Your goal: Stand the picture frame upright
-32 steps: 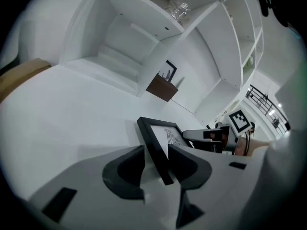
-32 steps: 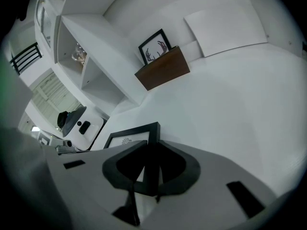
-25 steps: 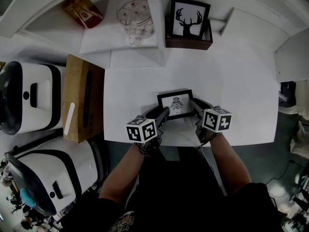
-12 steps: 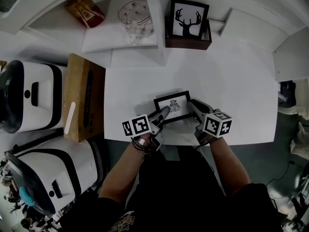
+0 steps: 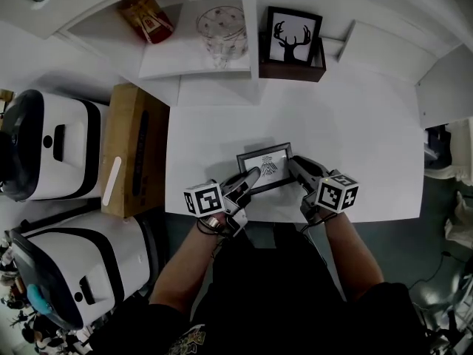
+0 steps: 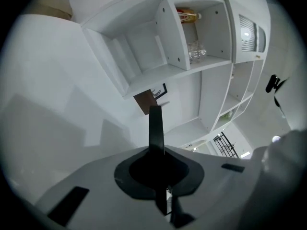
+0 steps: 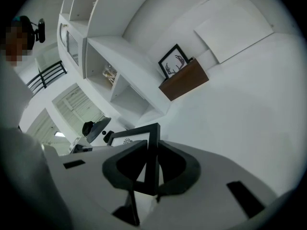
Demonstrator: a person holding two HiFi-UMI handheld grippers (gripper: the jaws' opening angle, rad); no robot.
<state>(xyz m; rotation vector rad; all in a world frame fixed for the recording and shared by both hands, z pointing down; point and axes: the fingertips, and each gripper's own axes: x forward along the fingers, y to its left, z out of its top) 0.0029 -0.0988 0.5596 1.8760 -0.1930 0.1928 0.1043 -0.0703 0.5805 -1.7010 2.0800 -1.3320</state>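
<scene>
The small black picture frame with a white print hangs tilted just above the near part of the white table, held between both grippers. My left gripper grips its left edge; its jaws have just been closing, and in the left gripper view they are shut on the thin dark edge of the frame. My right gripper pinches the frame's right edge. In the right gripper view the frame's corner sticks up between the pads.
At the table's back a second framed deer print stands on a brown box. A glass bowl and a red packet sit in shelf bays. A wooden box and white machines stand at the left.
The left gripper has rolled and its jaws went from open to shut on the frame's left edge. Both hands and the frame have risen a little off the table.
</scene>
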